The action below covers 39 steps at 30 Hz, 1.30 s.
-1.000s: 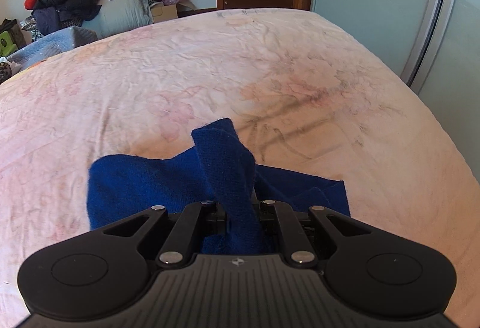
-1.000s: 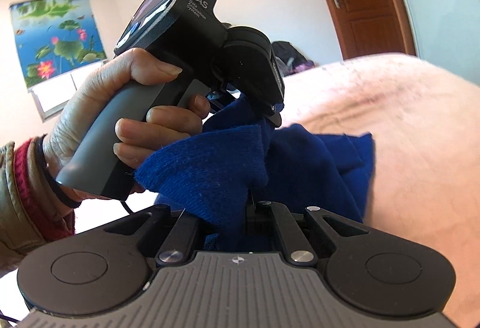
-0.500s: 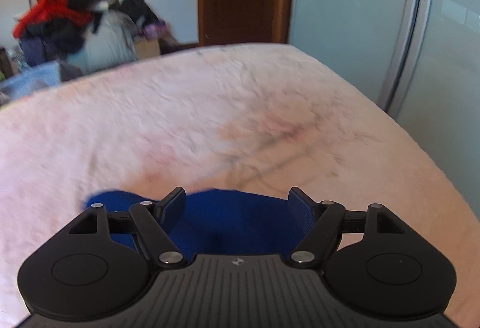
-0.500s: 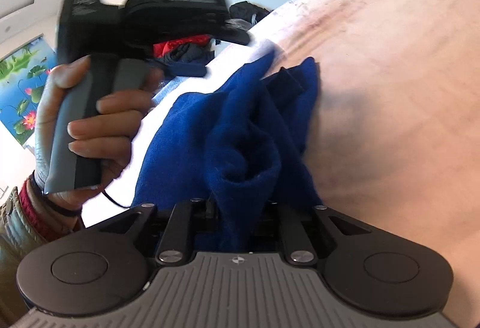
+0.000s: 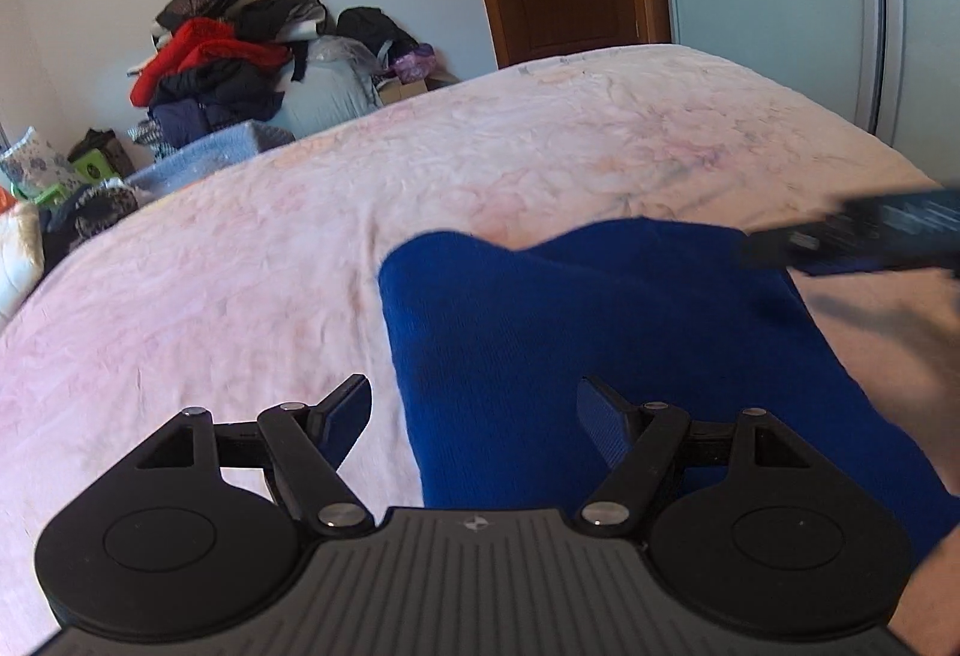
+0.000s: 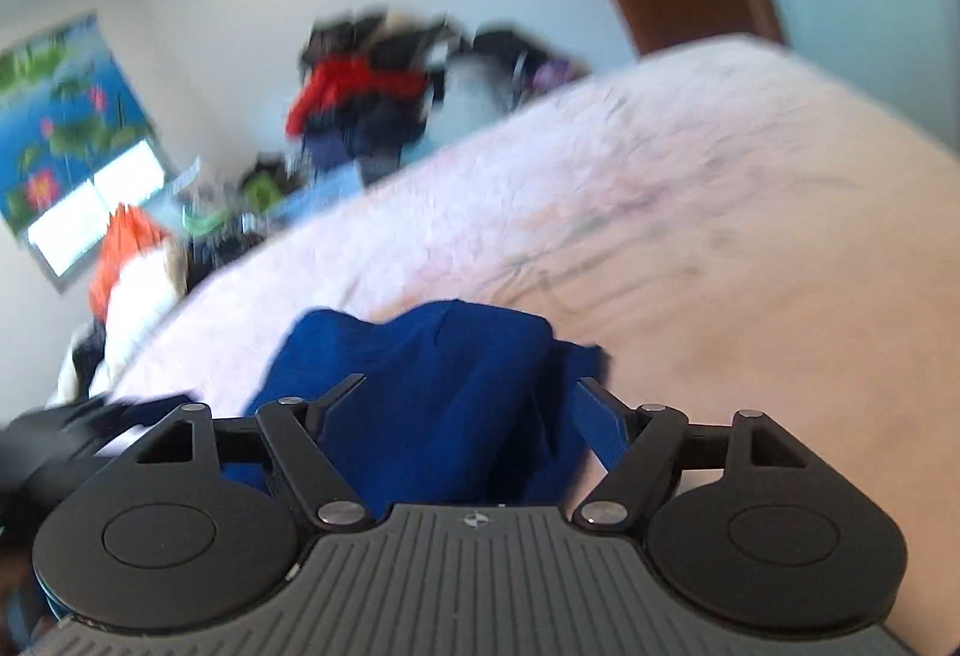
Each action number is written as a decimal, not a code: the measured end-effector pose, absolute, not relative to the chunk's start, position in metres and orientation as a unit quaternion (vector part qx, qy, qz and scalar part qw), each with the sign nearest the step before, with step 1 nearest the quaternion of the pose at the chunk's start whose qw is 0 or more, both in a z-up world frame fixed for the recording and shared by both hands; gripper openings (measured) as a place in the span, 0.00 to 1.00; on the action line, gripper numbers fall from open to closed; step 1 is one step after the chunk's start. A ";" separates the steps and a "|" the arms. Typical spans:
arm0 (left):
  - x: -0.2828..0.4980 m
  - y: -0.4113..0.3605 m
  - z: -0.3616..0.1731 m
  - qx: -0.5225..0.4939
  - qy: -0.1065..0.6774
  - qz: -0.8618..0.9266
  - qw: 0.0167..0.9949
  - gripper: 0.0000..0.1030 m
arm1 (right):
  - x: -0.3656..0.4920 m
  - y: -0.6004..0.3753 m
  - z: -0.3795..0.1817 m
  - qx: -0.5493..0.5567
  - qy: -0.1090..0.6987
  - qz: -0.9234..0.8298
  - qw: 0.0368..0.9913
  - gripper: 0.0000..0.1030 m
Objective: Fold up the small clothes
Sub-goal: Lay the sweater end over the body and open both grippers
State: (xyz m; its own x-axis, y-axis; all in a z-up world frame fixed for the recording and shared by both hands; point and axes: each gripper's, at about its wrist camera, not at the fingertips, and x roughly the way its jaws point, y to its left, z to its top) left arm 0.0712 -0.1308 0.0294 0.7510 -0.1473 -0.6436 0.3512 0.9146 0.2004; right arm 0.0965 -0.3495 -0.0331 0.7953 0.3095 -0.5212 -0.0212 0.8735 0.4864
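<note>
Cloth (image 5: pixel 600 356), blue and loosely doubled, is laid on the bed (image 5: pixel 240 266); both the left gripper (image 5: pixel 474 416) and right gripper (image 6: pixel 468 410) are spread wide, empty. An edge must be regripped for the following fold.

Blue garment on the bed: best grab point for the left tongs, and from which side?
Probably the blue garment's straight left edge, approached from the bare pink bedspread on its left. That edge lies flat and unobstructed near the open left tongs; the right tongs are open.
</note>
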 end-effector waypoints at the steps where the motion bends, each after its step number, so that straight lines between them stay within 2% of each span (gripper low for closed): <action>1: 0.069 -0.130 0.027 0.152 0.331 -0.135 0.922 0.73 | 0.114 -0.351 -0.039 0.241 0.321 0.092 0.911 0.76; 2: 0.068 -0.129 0.025 0.150 0.334 -0.136 0.921 0.73 | 0.127 -0.348 -0.041 0.249 0.336 0.101 0.903 0.76; 3: 0.067 -0.129 0.023 0.149 0.337 -0.136 0.920 0.73 | 0.134 -0.345 -0.046 0.259 0.341 0.107 0.897 0.62; 4: 0.065 -0.127 0.022 0.150 0.336 -0.135 0.920 0.73 | 0.137 -0.341 -0.047 0.263 0.340 0.106 0.897 0.33; 5: 0.064 -0.127 0.021 0.151 0.334 -0.133 0.921 0.73 | 0.139 -0.339 -0.047 0.256 0.338 0.108 0.899 0.17; 7: 0.063 -0.128 0.020 0.153 0.333 -0.134 0.921 0.75 | 0.135 -0.334 -0.043 0.223 0.324 0.101 0.914 0.11; 14: 0.059 -0.132 0.016 0.152 0.330 -0.130 0.922 0.76 | 0.122 -0.338 -0.048 0.175 0.311 0.060 0.932 0.10; 15: 0.057 -0.132 0.017 0.153 0.329 -0.128 0.923 0.76 | 0.120 -0.341 -0.048 0.174 0.307 0.051 0.934 0.09; 16: 0.055 -0.132 0.017 0.154 0.328 -0.125 0.923 0.76 | 0.118 -0.344 -0.047 0.177 0.304 0.040 0.935 0.13; 18: 0.049 -0.134 0.017 0.162 0.323 -0.118 0.925 0.76 | 0.111 -0.347 -0.042 0.173 0.280 0.010 0.944 0.33; 20: 0.044 -0.134 0.016 0.168 0.317 -0.109 0.927 0.76 | 0.101 -0.342 -0.030 0.141 0.246 -0.015 0.959 0.35; 23: 0.038 -0.133 0.012 0.170 0.314 -0.107 0.928 0.76 | 0.094 -0.324 -0.011 0.090 0.222 0.058 0.969 0.36; 24: 0.037 -0.133 0.008 0.173 0.316 -0.109 0.927 0.76 | 0.098 -0.317 -0.009 0.077 0.241 0.090 0.963 0.46; 25: 0.036 -0.134 0.005 0.175 0.318 -0.112 0.925 0.76 | 0.103 -0.309 -0.011 0.069 0.267 0.118 0.954 0.50; 28: 0.031 -0.135 0.002 0.181 0.314 -0.116 0.925 0.76 | 0.119 -0.294 -0.033 0.015 0.322 0.103 0.941 0.50; 30: 0.025 -0.134 0.005 0.183 0.302 -0.122 0.928 0.76 | 0.118 -0.298 -0.039 0.007 0.321 0.063 0.945 0.55; 33: 0.026 -0.130 0.004 0.177 0.296 -0.123 0.930 0.78 | 0.098 -0.304 -0.025 0.058 0.294 0.092 0.950 0.55; 36: 0.030 -0.131 -0.004 0.174 0.313 -0.122 0.926 0.78 | 0.089 -0.293 -0.028 0.026 0.306 0.117 0.944 0.63; 39: 0.023 -0.132 -0.003 0.177 0.303 -0.128 0.928 0.78 | 0.094 -0.292 -0.042 -0.006 0.327 0.086 0.941 0.67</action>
